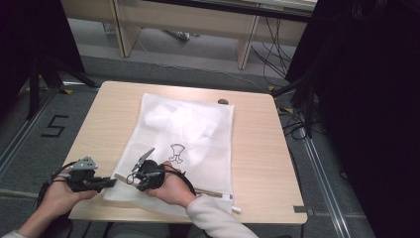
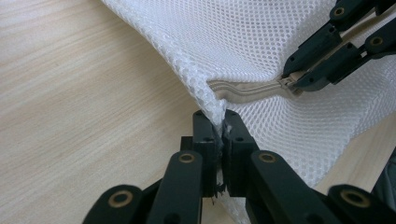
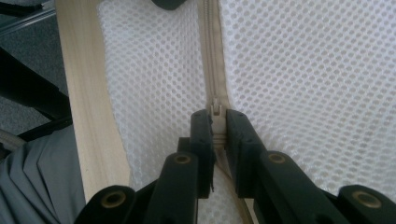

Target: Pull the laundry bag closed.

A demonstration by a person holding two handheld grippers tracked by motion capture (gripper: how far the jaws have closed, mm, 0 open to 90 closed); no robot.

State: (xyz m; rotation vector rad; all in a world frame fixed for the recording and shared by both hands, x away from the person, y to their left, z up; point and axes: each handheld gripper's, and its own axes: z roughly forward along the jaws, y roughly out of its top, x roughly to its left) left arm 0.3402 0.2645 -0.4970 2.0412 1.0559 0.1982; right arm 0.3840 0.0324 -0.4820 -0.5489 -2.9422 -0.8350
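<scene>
A light wooden bench stands on a grey floor with dark curtains at both sides; a "5" is marked on the floor to the left. One white mesh laundry bag lies flat on the bench, something white inside it, with a small dark printed figure on its face that is too small to read. Two tools are at its near edge. The left hand-held gripper has its jaws pressed together on the bag's corner, just beside the end of the beige zipper. The right hand-held gripper is closed on the zipper pull.
</scene>
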